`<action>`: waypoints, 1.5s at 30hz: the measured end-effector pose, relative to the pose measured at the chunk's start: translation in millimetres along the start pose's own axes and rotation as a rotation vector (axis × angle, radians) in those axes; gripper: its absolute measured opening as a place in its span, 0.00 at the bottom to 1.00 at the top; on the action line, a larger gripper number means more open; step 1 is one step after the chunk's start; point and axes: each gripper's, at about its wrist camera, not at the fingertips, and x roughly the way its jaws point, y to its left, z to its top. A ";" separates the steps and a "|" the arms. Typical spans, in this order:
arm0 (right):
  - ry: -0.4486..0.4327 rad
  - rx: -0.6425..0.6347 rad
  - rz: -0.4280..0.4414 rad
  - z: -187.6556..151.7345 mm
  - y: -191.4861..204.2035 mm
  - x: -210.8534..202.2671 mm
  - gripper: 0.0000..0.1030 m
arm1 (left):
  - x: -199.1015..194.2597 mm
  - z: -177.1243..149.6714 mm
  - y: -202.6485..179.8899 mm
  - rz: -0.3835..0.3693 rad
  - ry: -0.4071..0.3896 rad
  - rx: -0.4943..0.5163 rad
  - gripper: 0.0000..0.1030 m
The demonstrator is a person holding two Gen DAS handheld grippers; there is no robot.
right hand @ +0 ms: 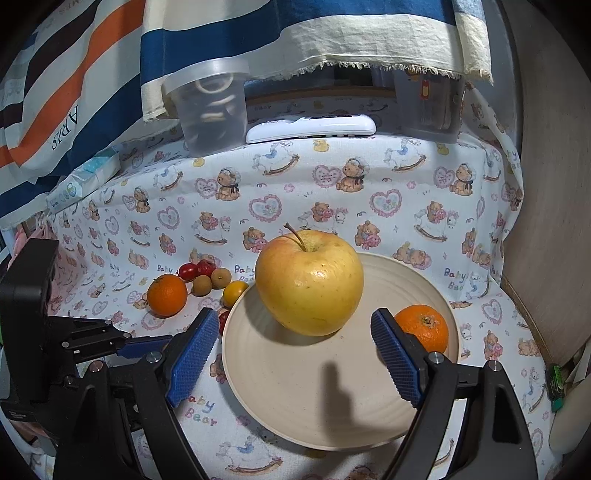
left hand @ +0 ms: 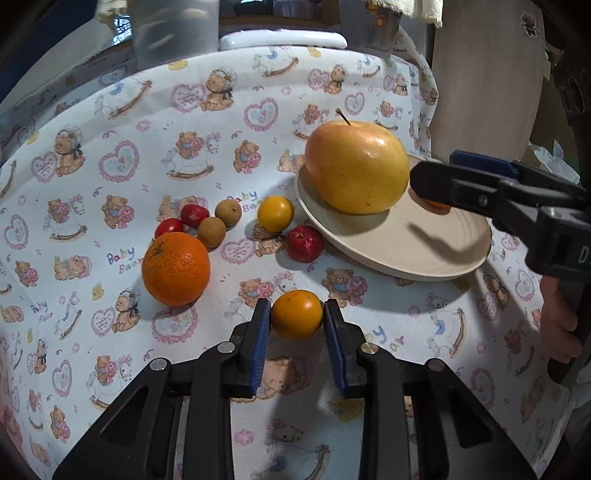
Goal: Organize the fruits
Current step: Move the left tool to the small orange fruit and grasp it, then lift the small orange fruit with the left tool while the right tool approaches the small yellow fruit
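My left gripper (left hand: 297, 314) is shut on a small yellow-orange fruit (left hand: 296, 314) just above the cloth. A big yellow apple (left hand: 356, 168) sits on the cream plate (left hand: 424, 243). On the cloth to the left lie an orange (left hand: 176, 268), a small yellow fruit (left hand: 275, 213), two brown longans (left hand: 211, 232), a red fruit (left hand: 304, 243) and more small red fruits (left hand: 194, 216). My right gripper (right hand: 295, 343) is open and empty over the plate (right hand: 295, 398), in front of the apple (right hand: 309, 282). A small orange (right hand: 423, 326) lies on the plate by its right finger.
A clear plastic tub (right hand: 210, 107), a white remote (right hand: 312, 127) and another clear container (right hand: 430, 107) stand at the back edge of the table. A striped cloth (right hand: 295, 33) hangs behind. A wooden panel (right hand: 546, 221) stands on the right.
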 end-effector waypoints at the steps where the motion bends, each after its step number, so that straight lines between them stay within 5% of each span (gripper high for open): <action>1: -0.001 0.001 0.000 0.1 -0.3 -0.2 0.83 | -2.7 -0.6 1.0 0.006 -0.012 -0.006 0.27; 13: -0.010 0.002 0.001 -0.2 0.1 -2.0 0.83 | -32.4 -4.0 11.1 0.099 -0.160 -0.037 0.27; 34: -0.015 -0.014 0.059 27.6 13.1 -29.4 0.83 | -56.5 2.2 80.0 0.186 -0.178 -0.238 0.27; 45: 0.162 -0.158 0.088 45.5 86.7 24.2 0.54 | -80.7 4.1 104.0 0.218 -0.233 -0.303 0.27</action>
